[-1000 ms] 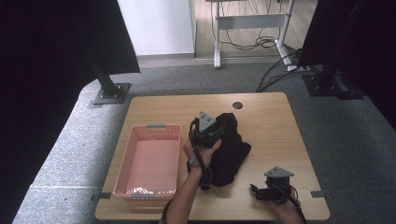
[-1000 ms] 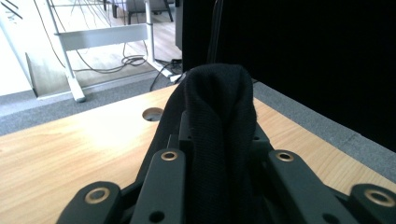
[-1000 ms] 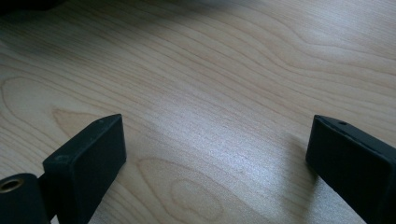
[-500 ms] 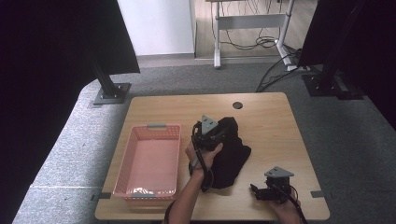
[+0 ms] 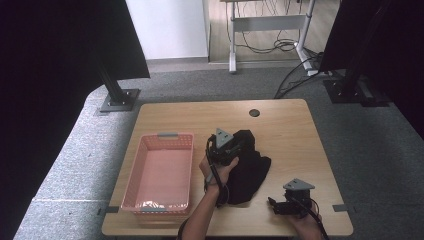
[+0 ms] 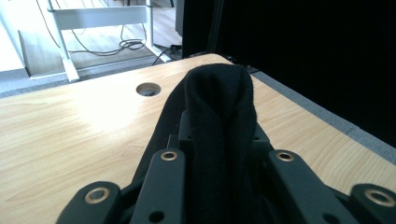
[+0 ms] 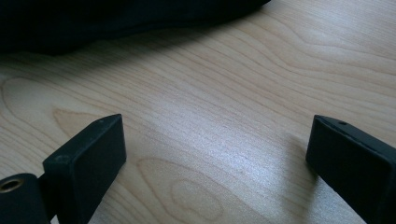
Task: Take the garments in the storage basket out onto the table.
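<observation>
The left claw has pinched a fold of the black cloth mid-worktop, probably to carry it to the pink basket just left. The right claw waits wide open, empty, near the front edge.

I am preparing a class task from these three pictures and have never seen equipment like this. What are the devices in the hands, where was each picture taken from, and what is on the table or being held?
A person sits at a wooden table holding a two-jaw gripper in each hand. The high view looks down from above. The other two pictures come from cameras riding on the grippers, looking along their black jaws.

On the table lie a pink basket and a black cloth. The left gripper is shut on a fold of that cloth. The right gripper rests near the table's front edge, jaws wide apart over bare wood, holding nothing.
</observation>
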{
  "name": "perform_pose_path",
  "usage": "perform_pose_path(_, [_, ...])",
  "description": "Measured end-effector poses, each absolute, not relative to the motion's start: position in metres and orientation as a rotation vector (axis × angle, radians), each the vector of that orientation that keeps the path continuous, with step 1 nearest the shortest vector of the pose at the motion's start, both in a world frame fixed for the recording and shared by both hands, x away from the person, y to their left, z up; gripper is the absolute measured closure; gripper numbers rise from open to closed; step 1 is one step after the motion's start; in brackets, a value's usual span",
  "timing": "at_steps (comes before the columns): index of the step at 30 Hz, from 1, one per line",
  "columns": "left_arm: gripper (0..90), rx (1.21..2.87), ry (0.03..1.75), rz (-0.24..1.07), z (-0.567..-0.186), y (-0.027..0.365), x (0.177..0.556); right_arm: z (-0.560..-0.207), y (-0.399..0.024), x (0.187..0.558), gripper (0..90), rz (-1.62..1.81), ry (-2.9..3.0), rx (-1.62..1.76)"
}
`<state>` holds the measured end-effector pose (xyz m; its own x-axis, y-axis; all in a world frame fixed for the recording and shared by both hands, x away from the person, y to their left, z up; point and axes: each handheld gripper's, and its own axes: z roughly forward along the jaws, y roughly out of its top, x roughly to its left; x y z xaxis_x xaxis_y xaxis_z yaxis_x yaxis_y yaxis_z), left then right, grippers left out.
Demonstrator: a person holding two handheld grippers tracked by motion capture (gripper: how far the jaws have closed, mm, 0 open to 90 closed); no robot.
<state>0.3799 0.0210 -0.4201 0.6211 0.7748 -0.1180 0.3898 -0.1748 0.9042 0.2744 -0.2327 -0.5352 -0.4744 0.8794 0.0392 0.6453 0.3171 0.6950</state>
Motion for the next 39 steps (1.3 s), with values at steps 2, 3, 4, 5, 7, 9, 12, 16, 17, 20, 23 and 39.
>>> perform_pose_path(2, [75.1, 1.802, 0.945, 0.458, -0.424, 0.020, 0.379, -0.535, -0.233, 0.274, 4.4, 0.938, 2.242, 1.362])
perform_pose_path(3, [75.1, 1.807, 0.946, 0.459, -0.426, 0.020, 0.378, -0.535, -0.233, 0.274, 4.4, 0.938, 2.242, 1.366])
perform_pose_path(4, [75.1, 1.812, 0.947, 0.459, -0.429, 0.020, 0.378, -0.535, -0.233, 0.274, 4.4, 0.938, 2.242, 1.366])
perform_pose_path(5, [75.0, 1.822, 0.953, 0.449, -0.436, 0.019, 0.376, -0.535, -0.233, 0.274, 4.4, 0.938, 2.243, 1.366])
perform_pose_path(7, [75.0, 1.823, 0.954, 0.446, -0.438, 0.019, 0.376, -0.535, -0.233, 0.274, 4.4, 0.938, 2.243, 1.364])
perform_pose_path(9, [74.9, 1.828, 0.954, 0.441, -0.443, 0.019, 0.374, -0.535, -0.233, 0.274, 4.4, 0.938, 2.243, 1.363])
perform_pose_path(12, [74.8, 1.830, 0.954, 0.437, -0.446, 0.017, 0.373, -0.535, -0.233, 0.274, 4.4, 0.938, 2.243, 1.363])
perform_pose_path(16, [74.4, 1.840, 0.947, 0.430, -0.446, 0.016, 0.372, -0.535, -0.233, 0.274, 4.4, 0.938, 2.243, 1.363])
perform_pose_path(17, [74.0, 1.839, 0.950, 0.426, -0.446, 0.016, 0.372, -0.535, -0.233, 0.274, 4.4, 0.938, 2.243, 1.363])
perform_pose_path(20, [73.6, 1.845, 0.949, 0.417, -0.446, 0.018, 0.373, -0.535, -0.233, 0.274, 4.4, 0.938, 2.243, 1.363])
perform_pose_path(23, [73.1, 1.849, 0.949, 0.411, -0.445, 0.020, 0.375, -0.535, -0.233, 0.274, 4.4, 0.938, 2.243, 1.363])
perform_pose_path(39, [56.6, 1.828, 0.977, 0.403, -0.443, 0.027, 0.375, -0.535, -0.233, 0.274, 4.4, 0.938, 2.243, 1.363])
